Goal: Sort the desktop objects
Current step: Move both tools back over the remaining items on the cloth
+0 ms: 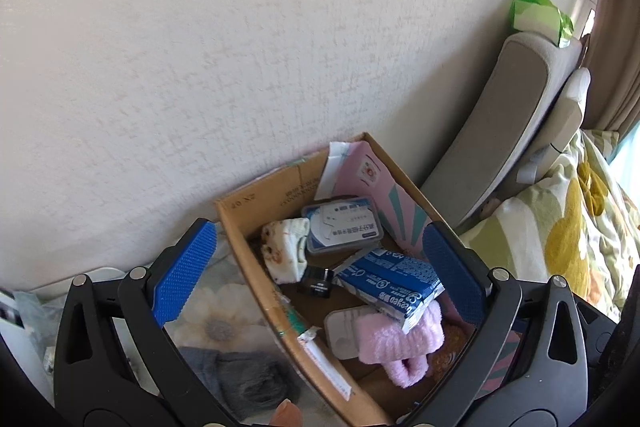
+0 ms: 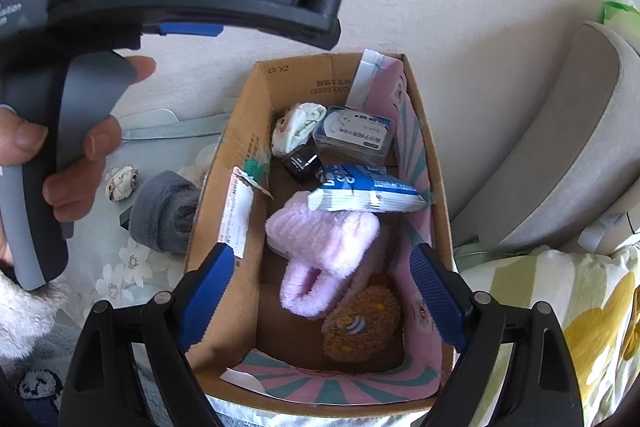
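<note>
A cardboard box (image 2: 240, 163) stands against the wall and holds a pink fluffy slipper (image 2: 320, 239), a blue packet (image 2: 360, 193), a clear case (image 2: 354, 135), a small black jar (image 2: 302, 159), a rolled white sock (image 2: 298, 125) and a brown plush (image 2: 360, 323). The box also shows in the left wrist view (image 1: 256, 267), with the slipper (image 1: 394, 339) and packet (image 1: 392, 281). My right gripper (image 2: 324, 297) is open and empty above the box. My left gripper (image 1: 320, 271) is open and empty over the box's left wall. A grey sock (image 2: 164, 215) lies left of the box.
A small shell-like object (image 2: 122, 183) lies on the floral cloth (image 2: 132, 267) left of the box. A grey cushion (image 2: 560, 155) leans on the wall at right, next to yellow-green bedding (image 2: 568, 307). A green bag (image 1: 540, 15) sits on the cushion.
</note>
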Motion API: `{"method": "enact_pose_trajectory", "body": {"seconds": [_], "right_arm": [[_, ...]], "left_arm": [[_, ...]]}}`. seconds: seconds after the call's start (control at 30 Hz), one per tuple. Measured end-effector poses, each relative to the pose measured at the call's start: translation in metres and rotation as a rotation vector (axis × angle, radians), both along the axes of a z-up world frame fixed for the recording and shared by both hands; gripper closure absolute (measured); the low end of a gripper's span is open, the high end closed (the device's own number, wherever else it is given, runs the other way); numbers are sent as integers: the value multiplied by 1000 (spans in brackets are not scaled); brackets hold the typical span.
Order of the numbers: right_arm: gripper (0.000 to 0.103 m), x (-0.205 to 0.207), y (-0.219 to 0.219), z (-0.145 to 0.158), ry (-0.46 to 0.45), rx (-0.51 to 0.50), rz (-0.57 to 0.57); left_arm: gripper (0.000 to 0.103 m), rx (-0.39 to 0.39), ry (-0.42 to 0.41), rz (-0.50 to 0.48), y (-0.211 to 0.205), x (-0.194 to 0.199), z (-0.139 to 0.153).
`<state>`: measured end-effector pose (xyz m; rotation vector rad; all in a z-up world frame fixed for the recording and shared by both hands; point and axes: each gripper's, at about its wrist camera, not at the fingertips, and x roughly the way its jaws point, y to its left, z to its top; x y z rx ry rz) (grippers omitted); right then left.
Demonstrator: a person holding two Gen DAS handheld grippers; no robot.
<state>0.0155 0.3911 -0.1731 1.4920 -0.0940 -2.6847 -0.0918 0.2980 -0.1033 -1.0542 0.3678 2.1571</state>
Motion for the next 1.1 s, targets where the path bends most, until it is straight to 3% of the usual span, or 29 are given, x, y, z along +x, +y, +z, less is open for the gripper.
{"method": "enact_pose_trajectory", "body": {"seconds": [0.37, 0.53, 0.83, 1.1], "right_arm": [[16, 0, -29, 18, -4, 28, 3], [16, 4, -43, 39, 51, 24, -4], [16, -3, -79, 68, 118, 29, 20], [16, -14, -126, 76, 138, 26, 113]], "left_arm": [[0, 30, 44, 14, -51, 1, 35], [0, 82, 56, 11, -89, 1, 58], [0, 106, 128, 160, -211, -14, 102], [0, 104, 139, 333, -314, -19, 107]]}}
